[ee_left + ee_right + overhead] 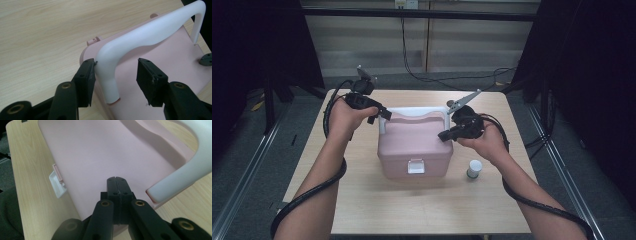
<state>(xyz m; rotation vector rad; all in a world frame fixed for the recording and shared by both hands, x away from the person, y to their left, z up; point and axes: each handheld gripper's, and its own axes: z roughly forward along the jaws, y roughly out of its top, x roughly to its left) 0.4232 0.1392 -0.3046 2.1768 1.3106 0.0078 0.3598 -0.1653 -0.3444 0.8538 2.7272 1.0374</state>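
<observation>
Table (362,210) of pale wood carries a pink storage box (414,145) at its centre, white handle (412,111) raised along the box's 12 o'clock edge. The left gripper (379,114) sits at the box's 10 o'clock, the right gripper (446,135) at 3 o'clock. A small white bottle (474,168) stands at 4 o'clock.

Left gripper (115,77) view: jaws apart, straddling the handle's (147,32) leg; one pad touches it, the other stands clear.

Right gripper (117,187) view: jaws together on nothing, resting over the pink lid (105,157); white latch (58,183) at 9 o'clock.

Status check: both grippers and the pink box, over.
Left gripper open around white handle. Right gripper shut, pressing pink box lid. Latch closed. Small bottle stands clear.
</observation>
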